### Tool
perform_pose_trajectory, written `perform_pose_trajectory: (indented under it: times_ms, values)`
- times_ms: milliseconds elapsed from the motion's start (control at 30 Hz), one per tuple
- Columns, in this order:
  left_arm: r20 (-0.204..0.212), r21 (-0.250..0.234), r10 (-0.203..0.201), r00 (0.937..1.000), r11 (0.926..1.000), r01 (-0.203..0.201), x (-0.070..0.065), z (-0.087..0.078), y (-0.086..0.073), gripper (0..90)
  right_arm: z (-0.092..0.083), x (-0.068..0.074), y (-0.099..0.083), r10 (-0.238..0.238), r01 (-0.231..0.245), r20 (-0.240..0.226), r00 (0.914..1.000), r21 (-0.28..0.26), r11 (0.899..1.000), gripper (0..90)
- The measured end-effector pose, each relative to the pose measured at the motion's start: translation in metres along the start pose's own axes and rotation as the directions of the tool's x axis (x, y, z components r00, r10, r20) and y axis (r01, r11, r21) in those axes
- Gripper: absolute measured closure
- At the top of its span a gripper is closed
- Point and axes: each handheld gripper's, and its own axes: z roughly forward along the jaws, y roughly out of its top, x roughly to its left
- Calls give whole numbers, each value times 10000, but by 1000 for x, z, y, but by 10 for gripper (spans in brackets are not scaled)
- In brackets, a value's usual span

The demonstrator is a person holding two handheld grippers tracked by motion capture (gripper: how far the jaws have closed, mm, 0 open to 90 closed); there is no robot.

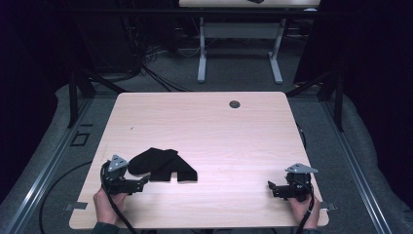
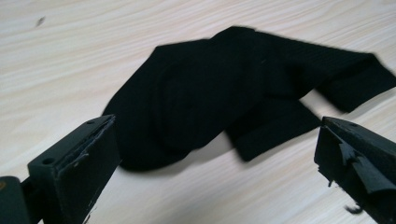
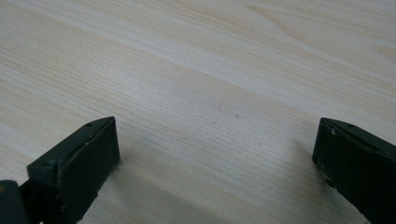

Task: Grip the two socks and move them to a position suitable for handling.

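Black sock [image 1: 160, 165], crumpled, lower left on pale wooden table [image 1: 209, 126]; left gripper [image 1: 141, 182] beside it, right gripper [image 1: 271, 187] lower right, both gaping, empty.

A black sock [image 1: 160, 165] lies flat and crumpled, folded over itself, in the lower left of the high view, toe leftward.

dark rm, grey carpet [image 1: 234, 78], 2nd desk [image 1: 241, 29]
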Motion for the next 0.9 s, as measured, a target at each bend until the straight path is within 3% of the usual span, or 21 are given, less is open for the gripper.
perform_pose_trajectory:
  times_ms: [133, 300, 567, 800, 833, 867, 900]
  values:
    - [308, 193, 183, 9994, 9996, -189, -10, 15, 12, 39, 0, 0, 0, -11, 11, -16, 10000, 4, 10000, 1]
    - [695, 475, 161, 9975, 9987, -195, -16, 35, 24, 150, 0, 0, 0, -16, 16, -24, 10000, 3, 10000, 1]
    - [1314, 999, 577, 9897, 9925, -711, -36, 60, 36, 155, 0, 0, 0, -16, 16, -13, 10000, -6, 10000, 2]
    - [1208, 1473, 746, 9899, 9848, -922, -44, 78, 42, 179, 0, 0, 0, -17, 17, -28, 10000, -20, 10000, 3]
    - [1186, 1527, 755, 9901, 9839, -933, -44, 79, 42, 195, 0, 0, 0, -20, 20, -28, 10000, -18, 10000, 3]
    - [1155, 1567, 748, 9905, 9833, -925, -44, 80, 42, 267, 0, 0, 0, -25, 25, -27, 10000, -21, 10000, 4]
    - [1048, 1634, 800, 9913, 9818, -965, -44, 81, 42, 267, 0, 0, 0, -25, 25, -27, 10000, -21, 10000, 4]
